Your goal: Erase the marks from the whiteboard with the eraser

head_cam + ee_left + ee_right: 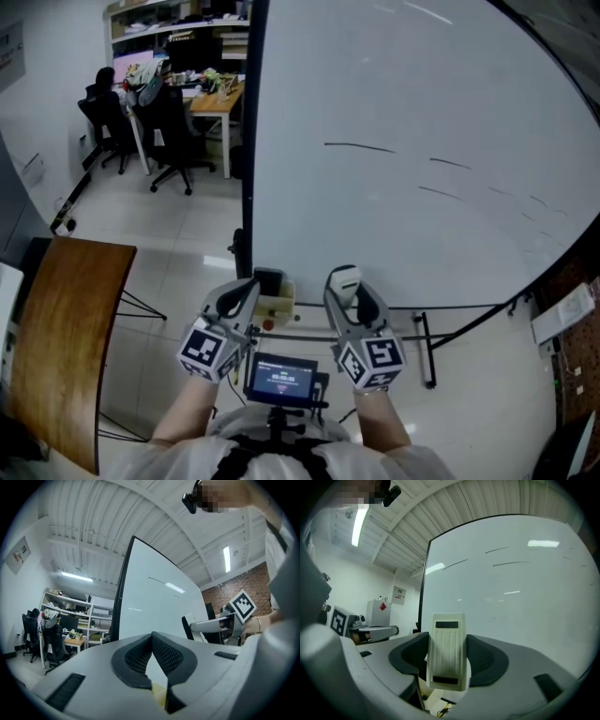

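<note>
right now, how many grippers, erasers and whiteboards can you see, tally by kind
grippers: 2, the left gripper, shut on nothing, and the right gripper
erasers: 1, the eraser, clamped in the right gripper
whiteboards: 1, the whiteboard
total: 4

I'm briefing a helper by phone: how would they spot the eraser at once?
Find the big whiteboard with thin dark strokes, then drop to its lower edge, where two grippers are raised. The eraser is the cream ribbed block with a dark patch at each end, clamped in the right gripper; the left gripper beside it holds nothing.
</note>
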### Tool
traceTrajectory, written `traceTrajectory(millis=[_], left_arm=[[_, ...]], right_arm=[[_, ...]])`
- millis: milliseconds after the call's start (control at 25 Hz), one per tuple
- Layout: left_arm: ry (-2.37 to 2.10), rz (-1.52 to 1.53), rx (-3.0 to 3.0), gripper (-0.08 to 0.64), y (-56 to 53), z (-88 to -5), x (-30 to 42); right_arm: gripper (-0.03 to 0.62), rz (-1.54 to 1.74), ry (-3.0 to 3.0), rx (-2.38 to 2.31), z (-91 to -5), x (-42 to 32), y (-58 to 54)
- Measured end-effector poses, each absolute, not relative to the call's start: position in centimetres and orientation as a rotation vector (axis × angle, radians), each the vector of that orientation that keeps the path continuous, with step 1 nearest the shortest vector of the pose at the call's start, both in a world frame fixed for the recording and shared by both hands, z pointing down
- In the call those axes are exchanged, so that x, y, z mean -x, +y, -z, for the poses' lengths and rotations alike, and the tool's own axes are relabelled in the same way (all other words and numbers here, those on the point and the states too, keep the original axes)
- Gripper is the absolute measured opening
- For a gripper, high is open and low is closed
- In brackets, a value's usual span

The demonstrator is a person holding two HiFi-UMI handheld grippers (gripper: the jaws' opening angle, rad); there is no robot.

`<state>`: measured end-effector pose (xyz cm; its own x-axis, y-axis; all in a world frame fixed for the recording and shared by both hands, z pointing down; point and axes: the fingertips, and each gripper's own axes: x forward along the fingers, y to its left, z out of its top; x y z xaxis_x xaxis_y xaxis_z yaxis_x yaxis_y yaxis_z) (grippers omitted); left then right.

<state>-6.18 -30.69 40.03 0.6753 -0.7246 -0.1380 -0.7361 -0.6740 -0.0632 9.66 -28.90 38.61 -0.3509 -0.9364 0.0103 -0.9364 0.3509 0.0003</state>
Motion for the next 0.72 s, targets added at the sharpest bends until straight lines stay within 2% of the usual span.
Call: traceTrajectory(millis=[480,720], left_arm=[[1.277,-0.145,2.739,0.005,-32.8,-39.3,5.9],[1.294,-0.125,2.743,0.005,-33.5,-39.6,5.6]], right_arm=[[0.265,0.686,-2.543,-1.748,-19.7,-4.0,-34.4],[0.264,0.699,-2.49,-1.774,-17.0,-1.5,-36.2]])
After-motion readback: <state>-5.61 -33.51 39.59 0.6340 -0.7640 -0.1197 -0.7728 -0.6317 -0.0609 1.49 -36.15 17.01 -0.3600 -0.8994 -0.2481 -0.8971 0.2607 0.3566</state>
